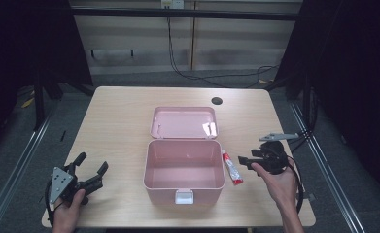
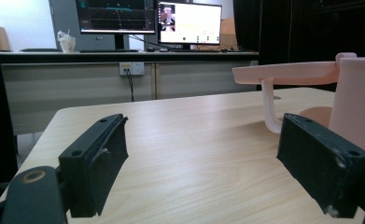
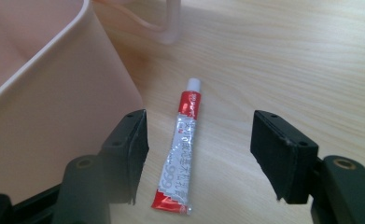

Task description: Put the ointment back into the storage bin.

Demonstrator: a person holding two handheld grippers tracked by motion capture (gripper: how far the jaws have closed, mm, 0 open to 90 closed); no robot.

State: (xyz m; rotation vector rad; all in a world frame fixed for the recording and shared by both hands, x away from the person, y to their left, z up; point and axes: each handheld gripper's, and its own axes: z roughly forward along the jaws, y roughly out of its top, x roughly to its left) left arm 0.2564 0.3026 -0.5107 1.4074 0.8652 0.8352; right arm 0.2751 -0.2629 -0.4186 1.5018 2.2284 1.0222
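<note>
A: Where is free room left on the table (image 1: pixel 119 121)?

B: Wide bare wood is seen left of the pink box (image 1: pixel 183 170), and more behind its raised lid (image 1: pixel 183 122).

A: What blocks the right side?

B: The box wall is met just beside the tube (image 1: pixel 232 168); open wood lies to the tube's right.

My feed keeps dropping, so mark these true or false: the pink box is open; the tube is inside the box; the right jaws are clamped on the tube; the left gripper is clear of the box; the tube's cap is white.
1. The pink box is open: true, its lid is folded back.
2. The tube is inside the box: false, it lies on the table beside the box.
3. The right gripper is clamped on the tube: false, its jaws stand apart above it.
4. The left gripper is clear of the box: true.
5. The tube's cap is white: true.
</note>
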